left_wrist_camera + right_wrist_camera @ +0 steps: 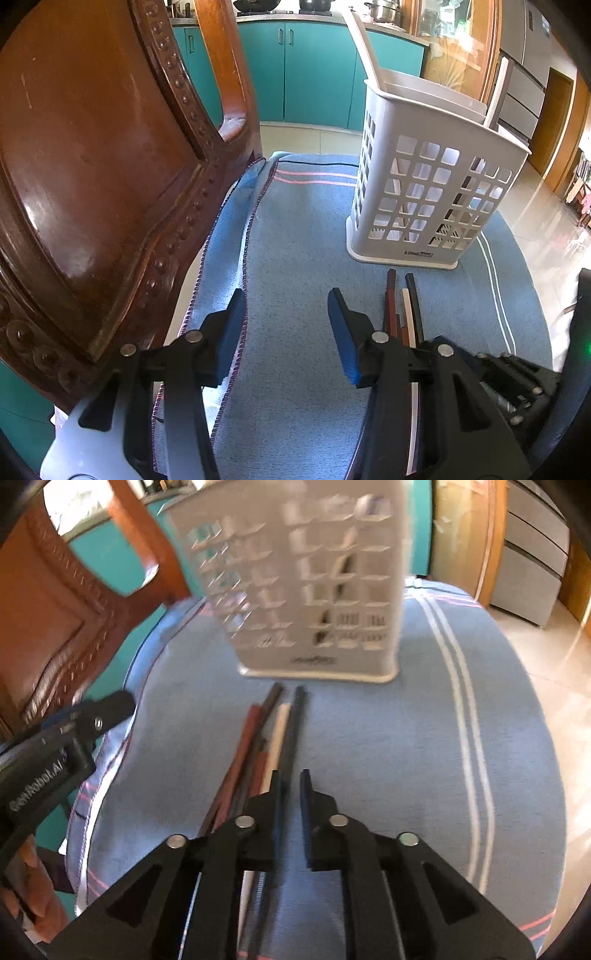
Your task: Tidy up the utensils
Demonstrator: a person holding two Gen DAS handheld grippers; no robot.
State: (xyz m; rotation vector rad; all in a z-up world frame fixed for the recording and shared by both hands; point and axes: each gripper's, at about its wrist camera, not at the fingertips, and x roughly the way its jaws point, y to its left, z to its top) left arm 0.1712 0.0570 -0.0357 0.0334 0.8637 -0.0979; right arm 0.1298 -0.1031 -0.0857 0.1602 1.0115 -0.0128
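Note:
A bundle of chopsticks (406, 310), red-brown, white and black, lies on the blue cloth in front of a white slotted utensil holder (424, 192). My left gripper (288, 325) stands open over bare cloth, left of the bundle, with nothing between its blue pads. In the right wrist view the chopsticks (273, 731) point toward the blurred holder (306, 583). My right gripper (291, 801) is low over their near ends, its jaws a narrow gap apart with cloth showing between them. The black chopstick (297, 716) runs along the left finger's inner edge and the others pass under that finger.
A carved wooden chair back (92, 166) rises close on the left. The blue cloth (295, 240) covers a rounded table; its edge drops to tiled floor (546, 221) on the right. Two white handles (364, 48) stick up from the holder. Teal cabinets (314, 74) stand behind.

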